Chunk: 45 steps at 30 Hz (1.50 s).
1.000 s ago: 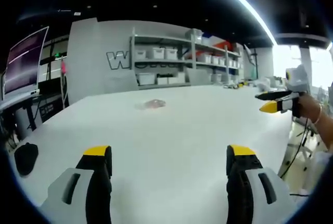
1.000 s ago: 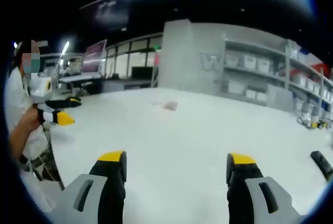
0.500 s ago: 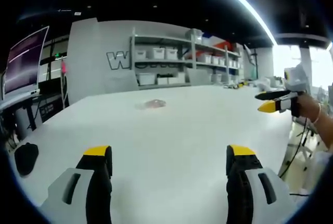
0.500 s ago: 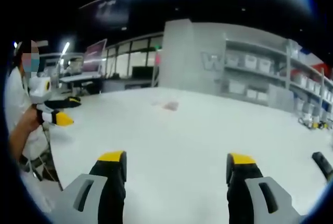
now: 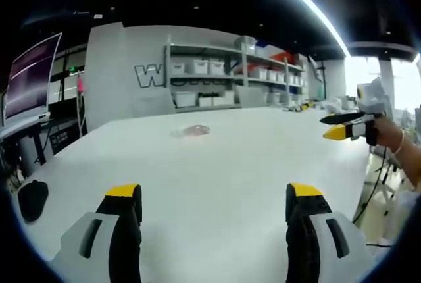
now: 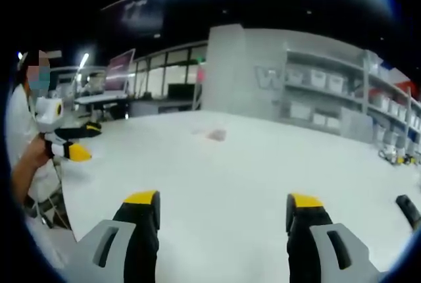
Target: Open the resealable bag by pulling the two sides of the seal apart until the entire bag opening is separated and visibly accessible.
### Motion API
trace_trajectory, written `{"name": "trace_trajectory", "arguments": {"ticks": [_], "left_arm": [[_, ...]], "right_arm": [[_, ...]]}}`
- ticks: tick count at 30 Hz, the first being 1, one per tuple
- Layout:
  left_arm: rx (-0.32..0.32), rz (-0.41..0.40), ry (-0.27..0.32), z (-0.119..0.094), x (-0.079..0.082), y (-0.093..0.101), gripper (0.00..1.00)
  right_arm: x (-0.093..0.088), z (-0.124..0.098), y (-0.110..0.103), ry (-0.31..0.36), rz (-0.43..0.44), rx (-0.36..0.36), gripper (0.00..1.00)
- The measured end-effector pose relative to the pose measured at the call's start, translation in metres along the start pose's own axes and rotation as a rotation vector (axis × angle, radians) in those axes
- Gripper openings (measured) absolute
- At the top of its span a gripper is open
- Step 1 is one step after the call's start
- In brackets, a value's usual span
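Note:
A small clear resealable bag [image 5: 191, 131] with something pinkish inside lies flat far out on the white table [image 5: 217, 164]; in the right gripper view the bag [image 6: 214, 135] is a small smudge near the table's middle. My left gripper [image 5: 214, 197] stands open over the near edge, nothing between its jaws. Also open and holding nothing, my right gripper [image 6: 223, 204] sits far from the bag. In the left gripper view the right gripper [image 5: 342, 125] enters from the right, held by a hand. The left gripper [image 6: 75, 141] enters the right gripper view from the left.
Shelves with white bins [image 5: 217, 79] stand behind the table beside a grey wall. A dark object [image 5: 31, 199] lies at the table's left edge. A monitor [image 5: 29, 76] stands at the far left. A person [image 6: 23, 138] stands at the left of the right gripper view.
In the left gripper view the right gripper has risen and shifted slightly left. The right gripper view has tilted a little. The bag has not moved.

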<state>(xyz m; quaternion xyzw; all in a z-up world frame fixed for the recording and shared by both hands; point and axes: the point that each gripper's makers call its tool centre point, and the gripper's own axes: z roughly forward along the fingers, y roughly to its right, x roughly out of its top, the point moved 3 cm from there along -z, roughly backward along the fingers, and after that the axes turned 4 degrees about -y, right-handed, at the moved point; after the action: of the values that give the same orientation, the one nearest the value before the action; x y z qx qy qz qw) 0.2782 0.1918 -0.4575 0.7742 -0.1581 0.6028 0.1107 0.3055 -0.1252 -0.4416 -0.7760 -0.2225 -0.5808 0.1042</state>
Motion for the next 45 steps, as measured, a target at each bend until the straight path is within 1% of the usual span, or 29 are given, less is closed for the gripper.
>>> {"name": "trace_trajectory", "arguments": {"ticks": [11,36,45], "left_arm": [[0.000,0.000,-0.005,0.000,-0.001,-0.001,0.88],[-0.003,0.009,-0.008,0.001,0.002,-0.001,0.88],[-0.009,0.003,-0.010,0.003,0.003,-0.001,0.88]], "right_arm": [[0.003,0.007,0.000,-0.002,-0.003,0.009,0.79],[0.016,0.021,0.002,0.000,-0.016,0.019,0.79],[0.017,0.026,0.003,-0.006,-0.015,0.021,0.79]]}}
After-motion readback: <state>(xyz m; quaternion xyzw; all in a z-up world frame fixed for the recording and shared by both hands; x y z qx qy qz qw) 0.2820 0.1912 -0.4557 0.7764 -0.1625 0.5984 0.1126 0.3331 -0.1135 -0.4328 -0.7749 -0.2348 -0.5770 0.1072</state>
